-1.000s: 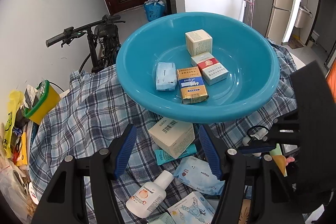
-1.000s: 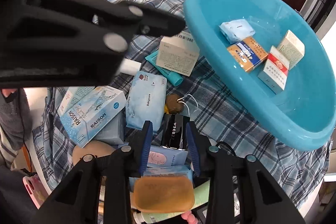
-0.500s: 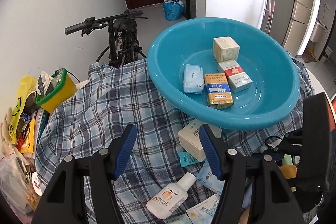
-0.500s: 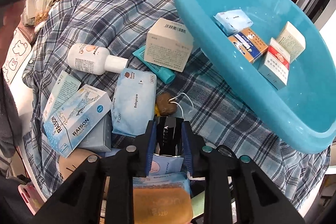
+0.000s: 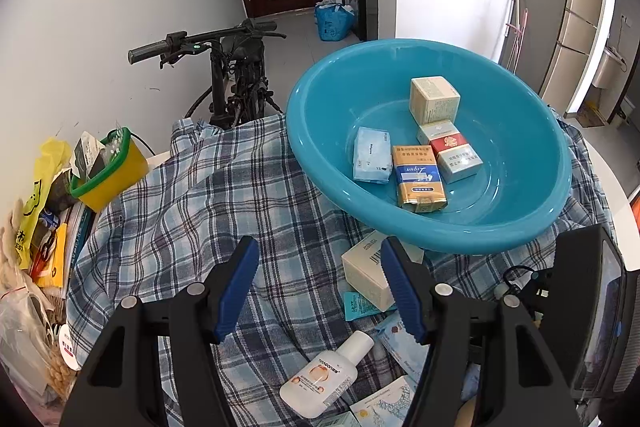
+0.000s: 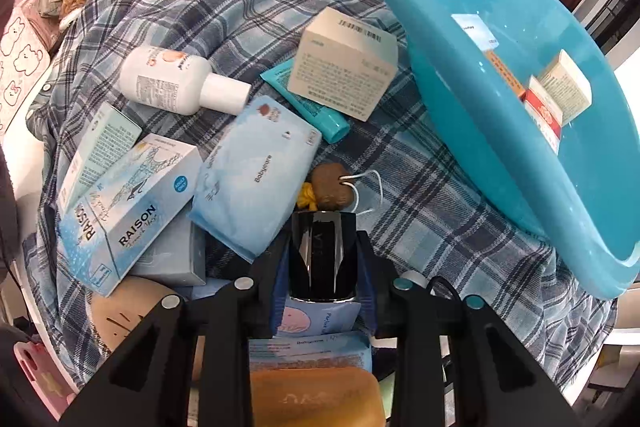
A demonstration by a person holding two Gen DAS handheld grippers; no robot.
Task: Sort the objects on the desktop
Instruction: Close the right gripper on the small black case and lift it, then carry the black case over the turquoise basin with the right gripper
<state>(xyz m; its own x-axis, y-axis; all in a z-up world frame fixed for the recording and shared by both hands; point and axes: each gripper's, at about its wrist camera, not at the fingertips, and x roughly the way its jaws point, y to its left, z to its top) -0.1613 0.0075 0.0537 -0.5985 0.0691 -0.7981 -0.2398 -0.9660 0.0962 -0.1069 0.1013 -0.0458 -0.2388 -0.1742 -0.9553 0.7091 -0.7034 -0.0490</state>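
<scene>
While five small packets already lie in the round turquoise plastic basin (image 5: 520, 227), the glossy black box (image 6: 323, 255) is clamped in the right gripper (image 6: 324, 267) near the basin, the left gripper (image 5: 316, 291) is held wide and empty, and many items on the plaid cloth (image 5: 200, 211) are left unsorted.

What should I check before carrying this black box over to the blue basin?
1. Grip: right gripper is shut on the black box, pads on both sides: ok.
2. Box clear of the pile: cannot tell; tissue packs lie right beneath it.
3. Room in the blue basin: bare floor beside the four items inside: ok.
4. Path: cream carton and brown sponge lie between box and basin; lift before crossing: not ok if kept low.
5. Left gripper: open, empty, over the checked cloth, away from the basin: ok.
</scene>
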